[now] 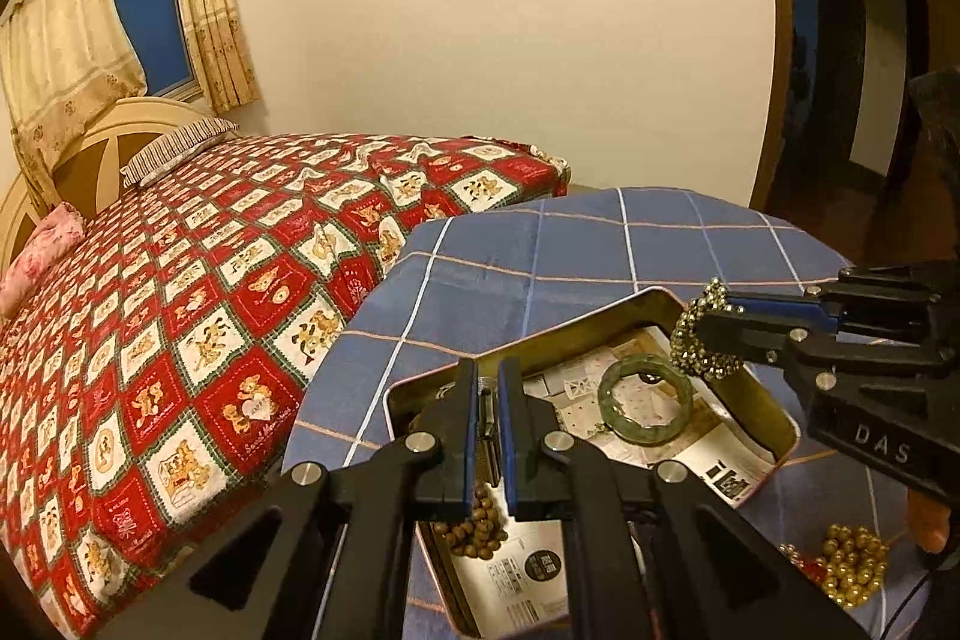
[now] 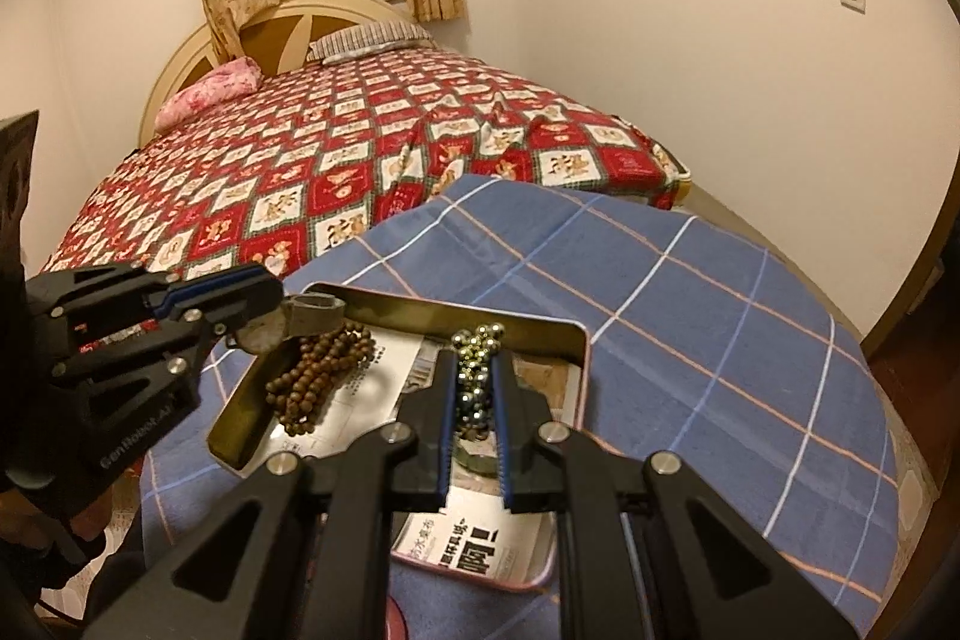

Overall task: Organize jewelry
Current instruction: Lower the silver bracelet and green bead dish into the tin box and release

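An open metal tin (image 1: 660,297) (image 2: 585,340), lined with printed paper, sits on the blue checked table. In it lie a green jade bangle (image 1: 645,400) and a brown wooden bead bracelet (image 1: 477,523) (image 2: 318,376). My left gripper (image 1: 489,382) (image 2: 273,307) is shut on a wristwatch (image 2: 300,322) and holds it over the tin's left end. My right gripper (image 2: 477,382) (image 1: 717,319) is shut on a dark metallic bead bracelet (image 1: 699,340) (image 2: 477,346) and holds it above the tin's right side.
A pile of gold beads (image 1: 852,562) with something red lies on the blue checked cloth (image 2: 690,292) to the right of the tin. A bed with a red patterned cover (image 1: 210,292) stands behind and to the left of the table.
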### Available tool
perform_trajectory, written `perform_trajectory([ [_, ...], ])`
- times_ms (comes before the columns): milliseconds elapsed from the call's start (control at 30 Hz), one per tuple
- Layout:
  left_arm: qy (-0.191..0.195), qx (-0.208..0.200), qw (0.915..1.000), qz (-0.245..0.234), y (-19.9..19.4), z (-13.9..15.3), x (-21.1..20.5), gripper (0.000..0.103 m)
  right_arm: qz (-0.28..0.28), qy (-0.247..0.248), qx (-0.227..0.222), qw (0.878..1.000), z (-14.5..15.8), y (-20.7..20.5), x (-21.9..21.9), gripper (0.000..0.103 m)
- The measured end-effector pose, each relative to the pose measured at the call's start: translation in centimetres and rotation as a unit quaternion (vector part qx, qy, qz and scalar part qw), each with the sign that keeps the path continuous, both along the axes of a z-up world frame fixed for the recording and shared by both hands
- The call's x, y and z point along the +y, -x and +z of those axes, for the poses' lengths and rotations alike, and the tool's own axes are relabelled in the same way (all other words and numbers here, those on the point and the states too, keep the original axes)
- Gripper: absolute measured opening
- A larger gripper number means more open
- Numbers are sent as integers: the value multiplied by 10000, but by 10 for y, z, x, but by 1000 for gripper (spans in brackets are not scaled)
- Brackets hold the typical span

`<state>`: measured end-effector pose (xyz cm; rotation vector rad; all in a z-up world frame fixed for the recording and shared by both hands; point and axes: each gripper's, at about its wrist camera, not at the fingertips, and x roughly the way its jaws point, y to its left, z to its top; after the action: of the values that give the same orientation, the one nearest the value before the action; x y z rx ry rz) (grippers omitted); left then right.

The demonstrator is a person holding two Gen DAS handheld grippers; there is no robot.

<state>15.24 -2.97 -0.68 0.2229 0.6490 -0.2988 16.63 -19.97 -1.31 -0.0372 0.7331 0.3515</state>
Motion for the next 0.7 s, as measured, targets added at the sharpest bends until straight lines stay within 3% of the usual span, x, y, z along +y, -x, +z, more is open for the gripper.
perform_trajectory([
  [700, -265, 291, 9992, 113, -14, -39, -2, 6, 82, 391, 272, 9988, -33, -15, 15, 14],
])
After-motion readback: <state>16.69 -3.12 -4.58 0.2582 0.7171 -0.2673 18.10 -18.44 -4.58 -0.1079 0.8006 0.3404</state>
